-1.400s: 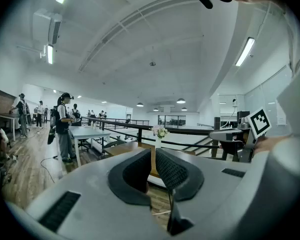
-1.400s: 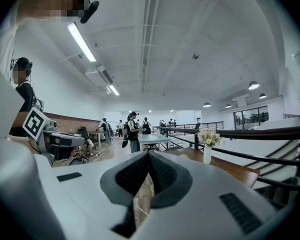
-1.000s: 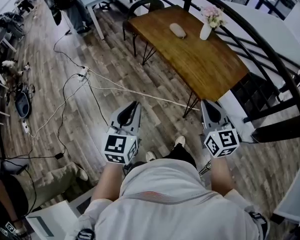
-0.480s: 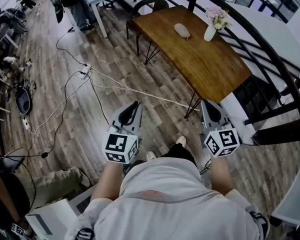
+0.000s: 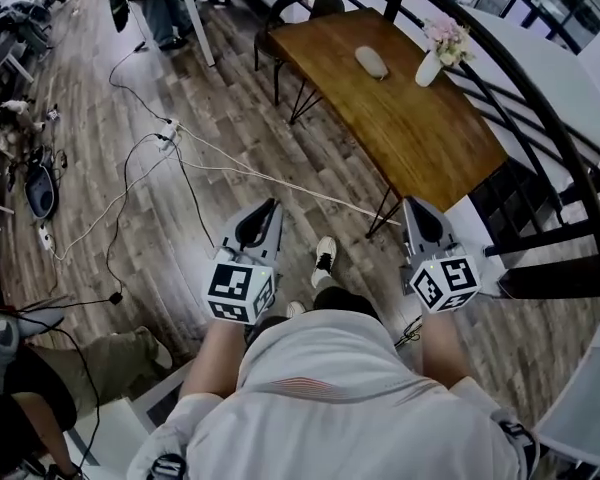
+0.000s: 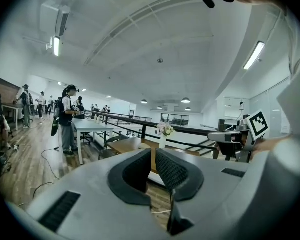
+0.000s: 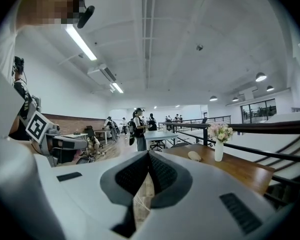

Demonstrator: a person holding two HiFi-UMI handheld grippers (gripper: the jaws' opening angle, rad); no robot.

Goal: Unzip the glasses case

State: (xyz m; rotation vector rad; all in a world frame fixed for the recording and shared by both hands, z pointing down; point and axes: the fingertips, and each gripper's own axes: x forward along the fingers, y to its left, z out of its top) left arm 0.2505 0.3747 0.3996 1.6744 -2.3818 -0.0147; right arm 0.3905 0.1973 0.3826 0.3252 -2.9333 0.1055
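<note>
Indoors, wooden table (image 5: 410, 118) on plank floor (image 5: 230, 118), left gripper (image 5: 271, 206), right gripper (image 5: 413, 204), jaws closed, empty

Bare tabletop (image 5: 420, 128) ahead; vase (image 5: 429, 66) at far edge; railing (image 5: 540, 118) right.

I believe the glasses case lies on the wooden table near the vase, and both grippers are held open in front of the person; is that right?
Not quite: the left gripper and the right gripper are shut and empty, as the two gripper views show. The glasses case does lie on the wooden table near the vase.
</note>
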